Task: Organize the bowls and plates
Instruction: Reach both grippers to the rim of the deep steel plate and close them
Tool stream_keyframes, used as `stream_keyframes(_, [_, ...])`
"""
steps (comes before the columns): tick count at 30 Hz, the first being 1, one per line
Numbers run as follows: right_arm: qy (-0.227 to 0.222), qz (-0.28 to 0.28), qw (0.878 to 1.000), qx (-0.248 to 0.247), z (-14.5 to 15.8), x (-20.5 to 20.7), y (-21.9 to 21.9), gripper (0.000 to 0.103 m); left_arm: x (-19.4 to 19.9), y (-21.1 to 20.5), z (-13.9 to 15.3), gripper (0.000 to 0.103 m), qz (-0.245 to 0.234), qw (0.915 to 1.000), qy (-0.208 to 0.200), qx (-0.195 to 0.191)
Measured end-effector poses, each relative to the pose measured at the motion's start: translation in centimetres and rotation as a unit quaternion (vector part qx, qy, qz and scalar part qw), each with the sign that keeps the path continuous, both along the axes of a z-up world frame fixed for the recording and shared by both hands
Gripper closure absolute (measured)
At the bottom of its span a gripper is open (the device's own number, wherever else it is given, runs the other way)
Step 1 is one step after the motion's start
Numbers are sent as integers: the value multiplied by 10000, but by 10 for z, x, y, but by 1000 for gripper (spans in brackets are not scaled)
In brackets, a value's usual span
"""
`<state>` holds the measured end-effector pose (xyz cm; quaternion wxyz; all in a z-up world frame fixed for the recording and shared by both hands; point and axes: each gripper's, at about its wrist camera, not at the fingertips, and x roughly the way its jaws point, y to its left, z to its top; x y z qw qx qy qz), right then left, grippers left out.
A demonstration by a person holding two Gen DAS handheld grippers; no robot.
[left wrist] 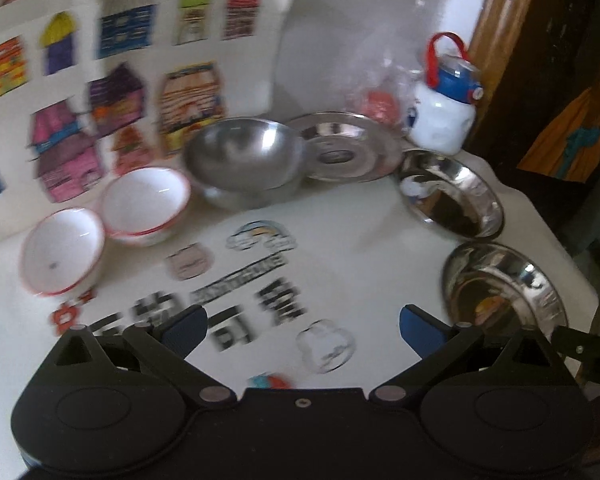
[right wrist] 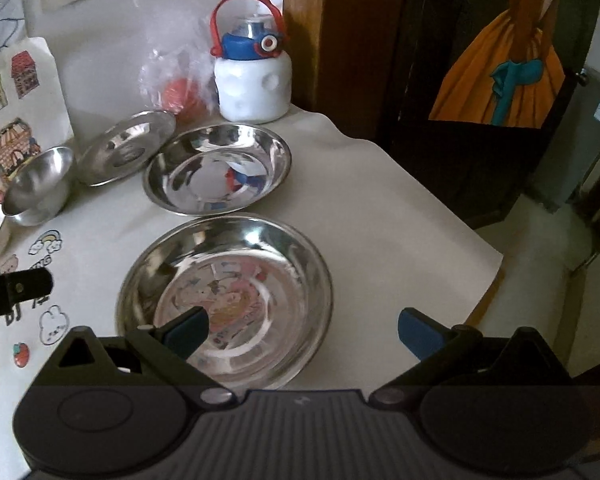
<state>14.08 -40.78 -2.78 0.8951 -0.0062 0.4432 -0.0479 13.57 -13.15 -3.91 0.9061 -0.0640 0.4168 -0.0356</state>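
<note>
Both tongs, left (left wrist: 303, 326) and right (right wrist: 303, 326), gape empty; nearest steel plate (right wrist: 224, 300) holds nothing.

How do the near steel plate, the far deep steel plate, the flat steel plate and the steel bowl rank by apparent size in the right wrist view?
1. Near shiny steel plate, though nearness inflates it.
2. Far deep steel plate.
3. Flat rimmed steel plate.
4. Round steel bowl, smallest and partly cut by the fisheye edge.
</note>
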Motion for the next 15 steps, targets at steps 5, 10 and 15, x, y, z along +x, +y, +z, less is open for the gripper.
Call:
stream_keyframes(5, [175,109,9997,95,-8,17,-15,0,20,-33,-6,1,-105,9999,44,-73])
stream_keyframes(10, [414,49,9981,451,-16,29,-27,1,34,-54,-13,1,-231,9994,210,-125])
stream_keyframes(15, [581,149,9957,702,-22,35,-32,11,42,-67,-22,2,-326,9981,490,-182])
